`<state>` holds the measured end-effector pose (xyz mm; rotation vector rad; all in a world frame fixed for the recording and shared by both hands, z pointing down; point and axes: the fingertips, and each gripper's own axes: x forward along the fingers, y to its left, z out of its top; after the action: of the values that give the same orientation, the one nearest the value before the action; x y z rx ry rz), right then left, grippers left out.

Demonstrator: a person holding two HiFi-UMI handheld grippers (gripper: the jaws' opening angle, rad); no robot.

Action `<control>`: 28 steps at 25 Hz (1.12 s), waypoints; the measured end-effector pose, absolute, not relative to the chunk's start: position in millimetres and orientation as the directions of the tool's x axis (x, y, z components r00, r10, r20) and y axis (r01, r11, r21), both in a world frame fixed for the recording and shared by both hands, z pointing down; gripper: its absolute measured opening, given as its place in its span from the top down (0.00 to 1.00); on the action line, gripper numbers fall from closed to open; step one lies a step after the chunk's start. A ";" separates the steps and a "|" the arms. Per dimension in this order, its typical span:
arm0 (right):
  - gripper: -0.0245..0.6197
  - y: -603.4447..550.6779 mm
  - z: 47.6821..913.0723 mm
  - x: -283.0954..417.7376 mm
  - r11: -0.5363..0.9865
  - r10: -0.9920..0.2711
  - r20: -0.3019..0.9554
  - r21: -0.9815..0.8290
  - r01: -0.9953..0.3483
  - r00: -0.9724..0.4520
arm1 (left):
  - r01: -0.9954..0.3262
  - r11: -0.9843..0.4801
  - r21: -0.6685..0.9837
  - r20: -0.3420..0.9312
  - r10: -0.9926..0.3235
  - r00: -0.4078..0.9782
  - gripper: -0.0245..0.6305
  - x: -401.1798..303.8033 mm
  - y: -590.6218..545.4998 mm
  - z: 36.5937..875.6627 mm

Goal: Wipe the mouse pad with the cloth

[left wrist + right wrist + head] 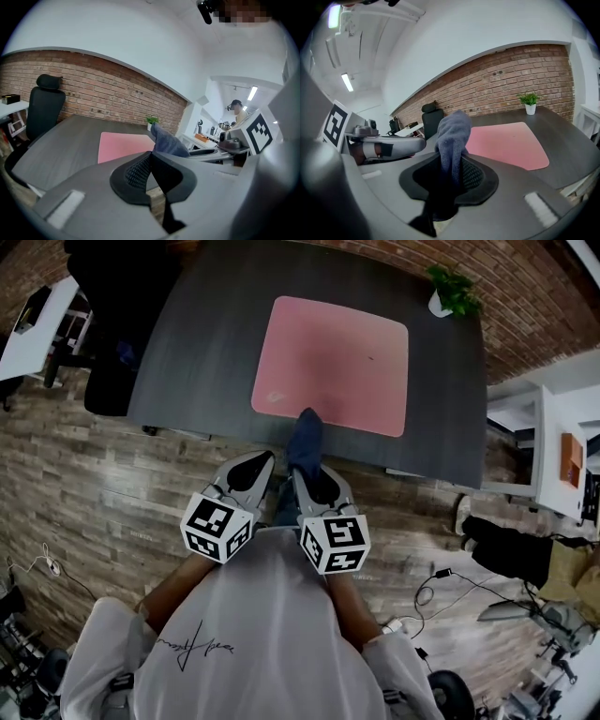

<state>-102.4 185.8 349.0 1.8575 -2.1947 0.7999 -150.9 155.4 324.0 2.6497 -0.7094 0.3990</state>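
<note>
A pink mouse pad [333, 364] lies flat on the dark desk [206, 343]; it also shows in the left gripper view as the mouse pad [122, 144] and in the right gripper view as the mouse pad [508, 143]. My right gripper [315, 476] is shut on a blue-grey cloth [306, 439], which sticks up from its jaws, the cloth [453, 140] bunched. It hangs just short of the desk's near edge. My left gripper [251, 471] is beside it, shut with nothing in it. The cloth [166, 140] shows past the left jaws.
A black office chair [117, 324] stands at the desk's far left. A small potted plant [452, 292] sits at the far right corner. White shelving [548, 451] is at the right, a white table [33, 329] at the left, cables [450, 587] on the wood floor.
</note>
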 end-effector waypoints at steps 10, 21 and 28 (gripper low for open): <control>0.81 118.5 364.1 -6.0 0.037 -0.849 0.493 -0.301 -0.953 -0.189 | -0.524 -0.807 0.273 0.392 -0.405 0.826 0.95 -66.8 83.4 334.9; 0.81 95.5 404.8 103.2 -0.131 -0.820 0.566 -0.339 -0.932 -0.090 | -0.571 -0.784 0.245 0.364 -0.471 0.803 0.94 -30.8 42.0 341.6; 0.81 92.6 431.4 137.2 -0.184 -0.798 0.602 -0.288 -0.940 -0.028 | -0.569 -0.781 0.259 0.344 -0.476 0.810 0.94 -23.9 30.7 329.8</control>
<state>137.2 92.6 431.4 2.0336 -1.8596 1.0087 -23.9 30.7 329.8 2.6436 -0.7905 0.3708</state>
